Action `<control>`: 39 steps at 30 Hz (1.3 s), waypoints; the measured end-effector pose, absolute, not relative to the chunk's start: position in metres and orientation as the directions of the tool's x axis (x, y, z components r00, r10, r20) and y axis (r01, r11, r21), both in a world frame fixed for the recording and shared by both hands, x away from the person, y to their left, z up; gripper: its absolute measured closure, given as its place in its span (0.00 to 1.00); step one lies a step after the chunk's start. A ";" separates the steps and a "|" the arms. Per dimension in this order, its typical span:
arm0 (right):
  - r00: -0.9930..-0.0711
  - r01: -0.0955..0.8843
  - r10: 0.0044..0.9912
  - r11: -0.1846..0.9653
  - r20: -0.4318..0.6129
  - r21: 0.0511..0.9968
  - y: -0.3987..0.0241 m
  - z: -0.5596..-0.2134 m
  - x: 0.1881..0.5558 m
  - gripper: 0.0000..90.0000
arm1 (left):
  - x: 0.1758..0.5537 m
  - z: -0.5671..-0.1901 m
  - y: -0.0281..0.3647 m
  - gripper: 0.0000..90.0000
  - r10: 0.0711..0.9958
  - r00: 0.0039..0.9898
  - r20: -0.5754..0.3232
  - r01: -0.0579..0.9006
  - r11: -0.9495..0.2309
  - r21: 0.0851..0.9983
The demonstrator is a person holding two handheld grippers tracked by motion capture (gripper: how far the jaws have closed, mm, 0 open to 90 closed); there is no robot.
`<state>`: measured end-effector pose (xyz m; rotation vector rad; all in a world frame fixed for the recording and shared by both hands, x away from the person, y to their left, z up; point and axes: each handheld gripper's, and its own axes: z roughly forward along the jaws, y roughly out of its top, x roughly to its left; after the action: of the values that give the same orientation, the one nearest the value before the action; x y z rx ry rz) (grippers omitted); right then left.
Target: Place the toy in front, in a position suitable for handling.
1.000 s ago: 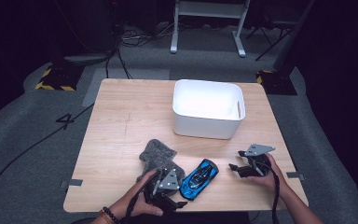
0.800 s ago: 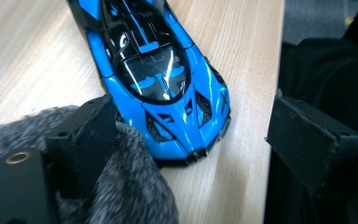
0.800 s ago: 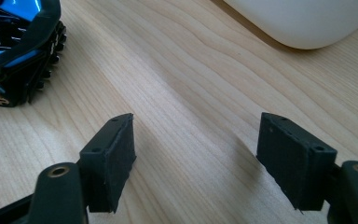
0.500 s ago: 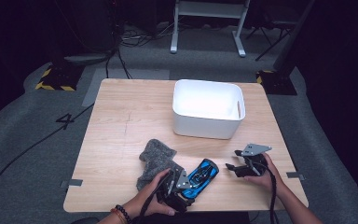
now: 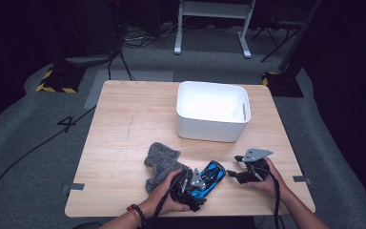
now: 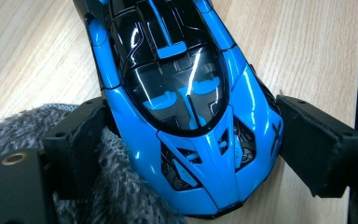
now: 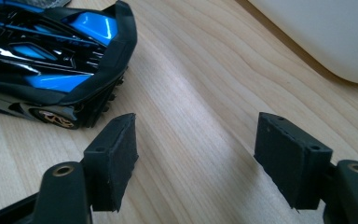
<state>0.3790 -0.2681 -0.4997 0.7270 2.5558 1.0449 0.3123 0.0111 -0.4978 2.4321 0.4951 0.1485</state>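
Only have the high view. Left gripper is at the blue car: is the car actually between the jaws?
Observer: Yes. The left gripper view shows the blue toy car between the left gripper jaws, a pad close at each flank. I cannot tell whether they press.
Operator: Cloth in the way?
Observer: The grey cloth bunches against one pad, beside the car.
Operator: Right gripper?
Observer: The right gripper is open, with only the bare table between its jaws.

Both grippers are black: the left gripper [image 5: 196,185] and right gripper [image 5: 232,173] carry grey triangular plates, trailing black cables; dark foam pads [image 7: 121,154] line the jaws. A beaded bracelet [image 5: 134,213] circles the left wrist.
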 end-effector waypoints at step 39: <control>-0.954 0.203 0.301 0.621 0.008 0.757 -0.265 -0.485 0.363 0.20 | 0.364 -0.494 0.034 0.07 0.321 0.947 -0.024 0.277 -0.772 0.572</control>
<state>0.3629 -0.2650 -0.4849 0.4243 2.7203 1.2470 0.3636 0.0338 -0.4941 2.5001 0.4224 0.0992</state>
